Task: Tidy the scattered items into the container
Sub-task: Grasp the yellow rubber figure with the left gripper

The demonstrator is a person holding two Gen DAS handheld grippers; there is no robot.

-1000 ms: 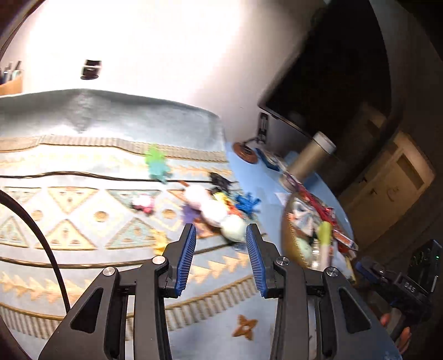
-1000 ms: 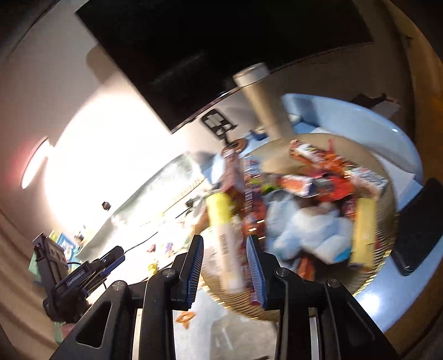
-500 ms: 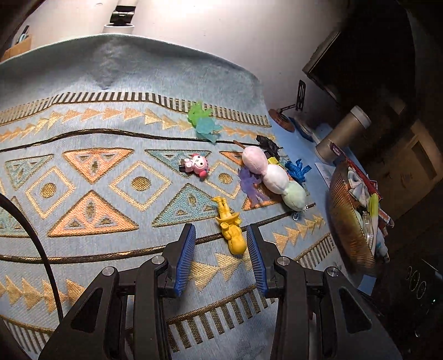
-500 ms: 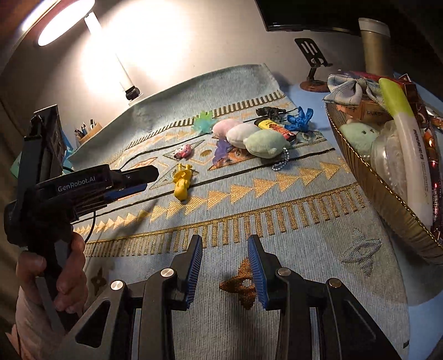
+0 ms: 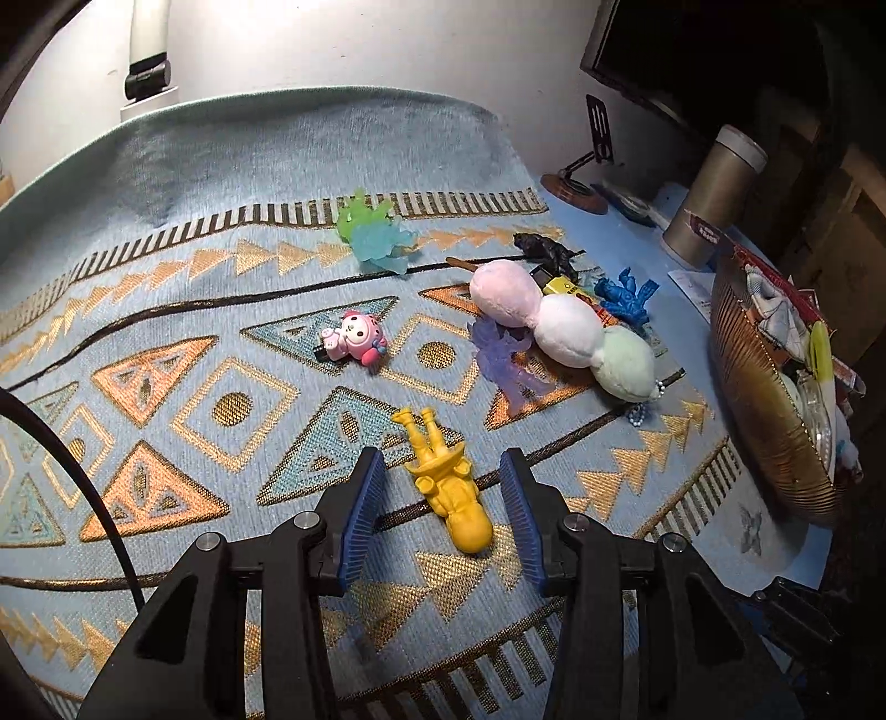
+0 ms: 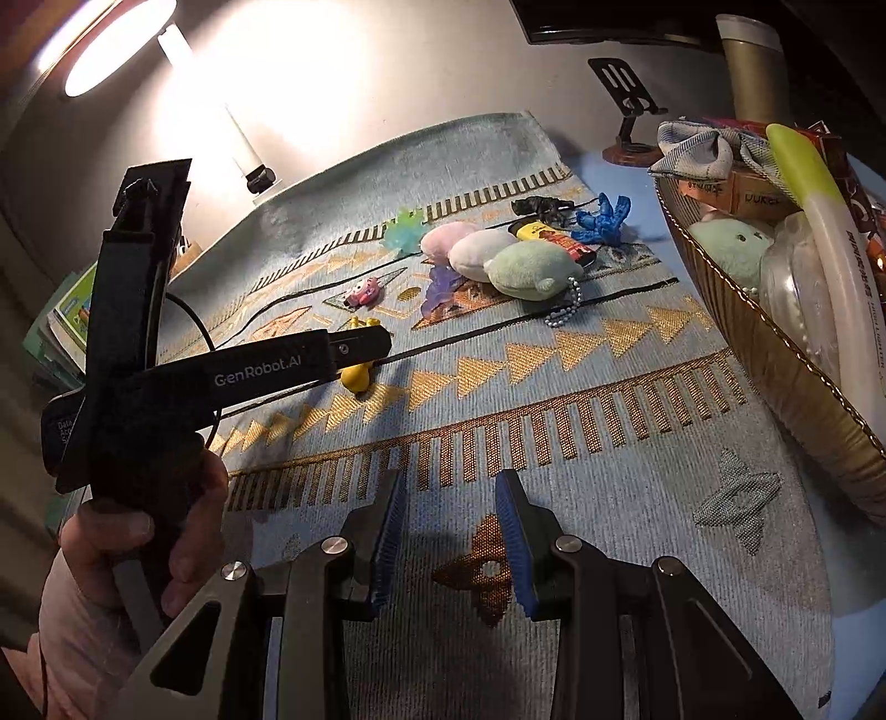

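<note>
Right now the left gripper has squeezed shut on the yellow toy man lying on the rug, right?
Not quite. The left gripper is open: the left wrist view shows its fingers either side of the yellow toy man with gaps, not squeezing it. The toy does lie on the rug.

Patterned blue-and-gold woven mat (image 5: 166, 310) spread over the blue tabletop (image 5: 620, 232). Tall tan cylindrical flask (image 5: 714, 194) with pale lid upright beyond the mat's far corner. Black phone stand (image 5: 587, 166) on round wooden base just beside it. Dark monitor (image 5: 692, 61) against rear wall. Lit lamp (image 6: 111, 44) upper left.
</note>
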